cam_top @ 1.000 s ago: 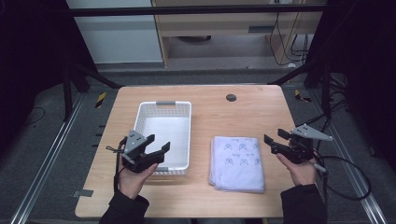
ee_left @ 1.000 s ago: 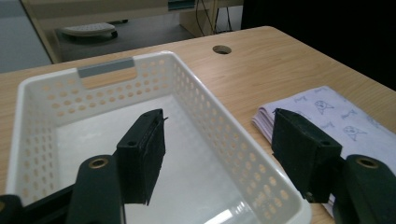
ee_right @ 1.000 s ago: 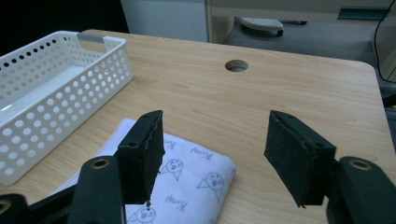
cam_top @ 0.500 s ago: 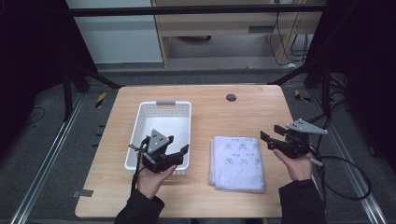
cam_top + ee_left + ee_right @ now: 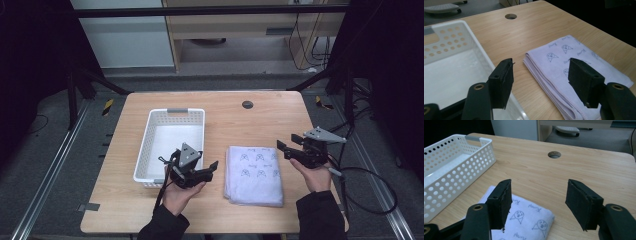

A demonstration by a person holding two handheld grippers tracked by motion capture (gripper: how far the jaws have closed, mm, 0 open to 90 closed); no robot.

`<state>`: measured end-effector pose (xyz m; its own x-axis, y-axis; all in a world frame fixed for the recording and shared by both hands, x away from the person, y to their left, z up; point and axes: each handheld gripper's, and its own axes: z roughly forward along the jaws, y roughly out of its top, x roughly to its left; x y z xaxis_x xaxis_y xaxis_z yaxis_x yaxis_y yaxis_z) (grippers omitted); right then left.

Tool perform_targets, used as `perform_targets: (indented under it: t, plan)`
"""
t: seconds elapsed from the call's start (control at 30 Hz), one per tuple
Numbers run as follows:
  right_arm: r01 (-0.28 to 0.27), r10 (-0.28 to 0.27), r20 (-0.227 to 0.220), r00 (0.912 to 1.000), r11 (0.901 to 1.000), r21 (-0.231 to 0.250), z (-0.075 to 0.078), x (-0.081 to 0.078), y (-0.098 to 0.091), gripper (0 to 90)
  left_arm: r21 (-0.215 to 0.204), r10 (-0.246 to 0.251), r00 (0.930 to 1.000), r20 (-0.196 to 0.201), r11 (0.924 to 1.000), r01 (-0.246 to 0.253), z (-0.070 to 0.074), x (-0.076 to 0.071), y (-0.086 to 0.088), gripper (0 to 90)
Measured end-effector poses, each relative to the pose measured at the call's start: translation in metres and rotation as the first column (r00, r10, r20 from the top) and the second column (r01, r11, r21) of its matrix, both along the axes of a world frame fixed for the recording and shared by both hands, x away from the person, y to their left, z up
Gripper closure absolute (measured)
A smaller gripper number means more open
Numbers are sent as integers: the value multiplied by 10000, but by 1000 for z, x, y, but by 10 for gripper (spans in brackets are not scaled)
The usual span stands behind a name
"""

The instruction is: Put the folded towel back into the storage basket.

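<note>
Room: dark, grey floor (image 5: 60, 145), light cupboard w/ cables at the back.
Table (image 5: 250, 125): light wood, round hole (image 5: 247, 104) near the far edge.
Basket (image 5: 170, 145): white, holes in walls, on the table's left part, nothing in it.
Cloth (image 5: 254, 175): pale purple w/ small drawn faces, folded flat, on the table between the 2 grippers, right of the basket, near the front edge.
L hand (image 5: 182, 192): comes in from the bottom, palm up under its gripper, at the basket's near right corner.
L gripper (image 5: 212, 167): points right at the cloth, just beside its left edge, not touching. Jaws apart, nothing in them.
R hand (image 5: 315, 172): just right of the cloth, low over the table.
R gripper (image 5: 281, 147): points left, tips at the cloth's far right corner. Jaws apart, nothing in them.
</note>
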<state>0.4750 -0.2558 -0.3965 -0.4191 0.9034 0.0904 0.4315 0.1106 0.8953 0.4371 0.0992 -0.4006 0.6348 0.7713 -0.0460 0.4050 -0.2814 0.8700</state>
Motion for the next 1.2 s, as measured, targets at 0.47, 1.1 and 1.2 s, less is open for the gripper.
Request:
perform_targets:
  t: [0.47, 1.1, 1.2]
  plan:
    - [-68, 62, -184, 9998, 9994, -331, -9, 2, 5, 375, 552, -340, 9989, -315, 9978, 357, -18, -7, -31, 368]
    - [-87, 47, -815, 9967, 9987, -492, -39, 7, 4, 379, 1150, -280, 9945, -1008, 9926, 396, -49, -8, -53, 365]
    - [-96, 40, -916, 9958, 9981, -611, -43, 9, 6, 379, 1107, -237, 9932, -1142, 9932, 364, -54, -8, -55, 364]
